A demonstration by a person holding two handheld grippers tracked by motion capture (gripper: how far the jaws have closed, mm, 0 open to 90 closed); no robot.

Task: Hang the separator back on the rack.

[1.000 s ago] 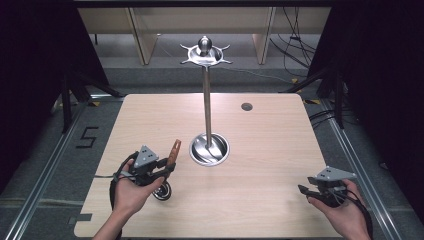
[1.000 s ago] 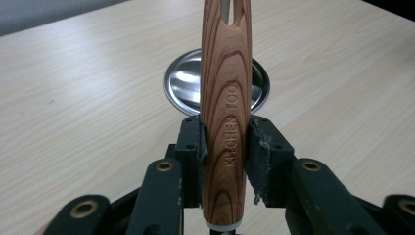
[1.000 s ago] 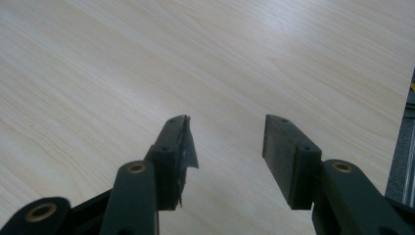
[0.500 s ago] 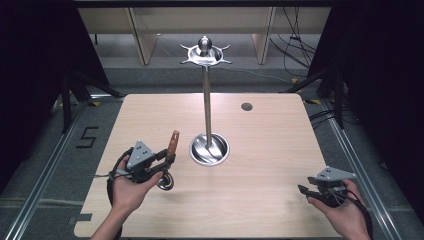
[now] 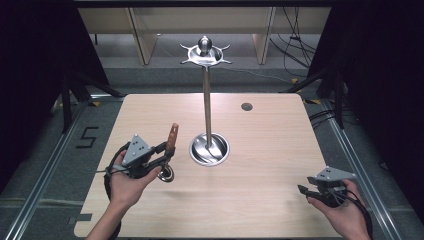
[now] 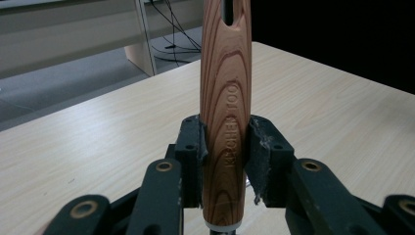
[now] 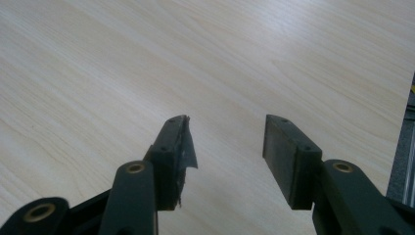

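Note:
A kitchen tool with a wooden handle (image 5: 172, 136) and a round metal head (image 5: 166, 174) is held upright near the table's left front, the head hanging low over the wood. My left gripper (image 5: 164, 151) is shut on that handle; in the left gripper view the wooden handle (image 6: 226, 98), stamped "KITCHEN TOOL", stands pinched between both pads. A tall metal stand (image 5: 206, 100) with a round base (image 5: 209, 150) and hooked top (image 5: 205, 52) rises at the table's middle, just right of the tool. My right gripper (image 5: 301, 190) rests open at the front right, nothing between its fingers (image 7: 177, 147).
A small dark round hole (image 5: 246, 106) marks the light wood table (image 5: 270, 150) at the back right. Cables lie on the floor beyond the far edge, and wooden furniture legs stand behind. Dark curtains close both sides.
My left gripper has carried the tool to the right and slightly away from me, closer to the stand's base. The right gripper has stayed put.

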